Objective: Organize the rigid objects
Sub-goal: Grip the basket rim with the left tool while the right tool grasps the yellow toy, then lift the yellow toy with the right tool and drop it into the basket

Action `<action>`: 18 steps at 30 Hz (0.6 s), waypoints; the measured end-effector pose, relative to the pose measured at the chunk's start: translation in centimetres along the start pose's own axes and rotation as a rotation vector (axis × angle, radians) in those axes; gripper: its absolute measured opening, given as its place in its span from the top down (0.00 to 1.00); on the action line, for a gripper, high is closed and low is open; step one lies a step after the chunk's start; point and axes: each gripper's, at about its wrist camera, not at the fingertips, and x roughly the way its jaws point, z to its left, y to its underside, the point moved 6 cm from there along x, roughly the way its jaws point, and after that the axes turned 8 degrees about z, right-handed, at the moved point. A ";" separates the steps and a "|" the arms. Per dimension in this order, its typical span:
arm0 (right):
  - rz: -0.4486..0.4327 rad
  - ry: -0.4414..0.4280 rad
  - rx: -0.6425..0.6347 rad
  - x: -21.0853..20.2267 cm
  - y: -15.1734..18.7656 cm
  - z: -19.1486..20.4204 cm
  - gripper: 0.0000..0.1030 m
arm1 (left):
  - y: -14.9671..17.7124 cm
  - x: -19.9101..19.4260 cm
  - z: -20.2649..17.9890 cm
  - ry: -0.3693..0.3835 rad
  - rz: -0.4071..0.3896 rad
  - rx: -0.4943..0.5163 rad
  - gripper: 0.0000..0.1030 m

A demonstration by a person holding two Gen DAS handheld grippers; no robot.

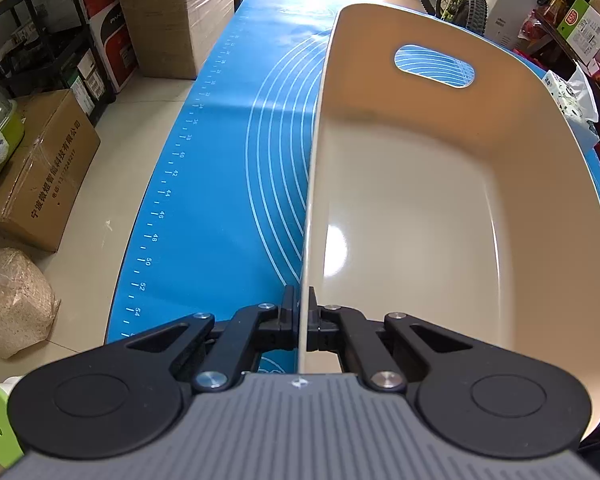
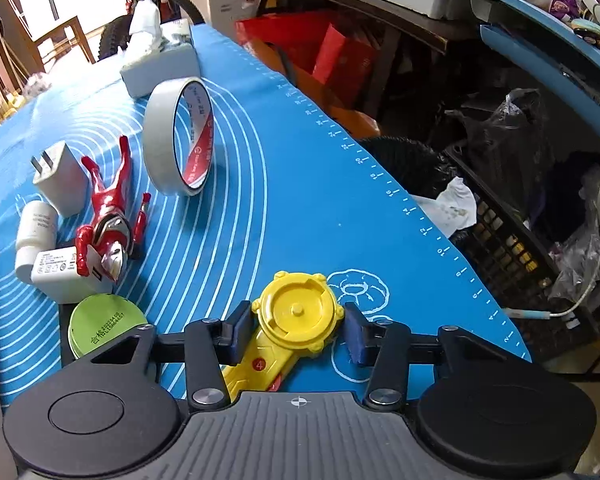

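My left gripper (image 1: 305, 320) is shut on the near left rim of a beige plastic basket (image 1: 420, 200), which rests on the blue mat (image 1: 228, 168) with nothing in it. My right gripper (image 2: 296, 330) has its jaws around the round head of a yellow toy launcher (image 2: 296, 316) lying on the mat (image 2: 300, 200), both pads touching its sides. Beside it lie a green tin (image 2: 104, 326), a red and silver action figure (image 2: 108, 216), two white chargers (image 2: 58, 178) (image 2: 60, 270), a white bottle (image 2: 34, 228) and an upright tape roll (image 2: 176, 144).
A tissue box (image 2: 160, 68) stands at the mat's far end. Beyond the mat's right edge are a black crate (image 2: 512, 248) and cluttered shelves. Cardboard boxes (image 1: 40, 176) and a bag (image 1: 12, 300) sit on the floor to the left of the table.
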 end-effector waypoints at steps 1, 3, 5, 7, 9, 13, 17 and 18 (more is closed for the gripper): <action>-0.012 0.001 -0.006 -0.2 0.1 -0.1 0.49 | 0.0 0.0 0.0 -0.001 0.000 0.001 0.97; -0.037 -0.003 -0.021 -0.6 0.3 -0.1 0.49 | 0.0 0.0 -0.1 -0.006 -0.001 0.003 0.97; -0.066 -0.007 -0.032 -1.1 0.4 0.0 0.49 | 0.1 0.0 -0.2 -0.008 -0.003 0.004 0.97; -0.098 -0.016 -0.045 -1.8 0.3 0.2 0.49 | 0.1 -0.1 -0.3 -0.008 -0.005 0.003 0.97; -0.132 -0.019 -0.054 -2.6 0.2 0.5 0.49 | 0.1 -0.1 -0.3 -0.009 -0.005 0.002 0.97; -0.203 -0.045 -0.072 -4.5 -0.2 1.1 0.49 | 0.2 -0.1 -0.2 -0.008 -0.006 0.001 0.97; -0.291 -0.055 -0.110 -6.9 -0.6 1.8 0.49 | 0.2 -0.1 -0.2 -0.008 -0.006 0.001 0.97; -0.312 -0.056 -0.119 -7.5 -0.6 2.1 0.49 | 0.2 -0.1 -0.2 -0.007 -0.007 0.001 0.97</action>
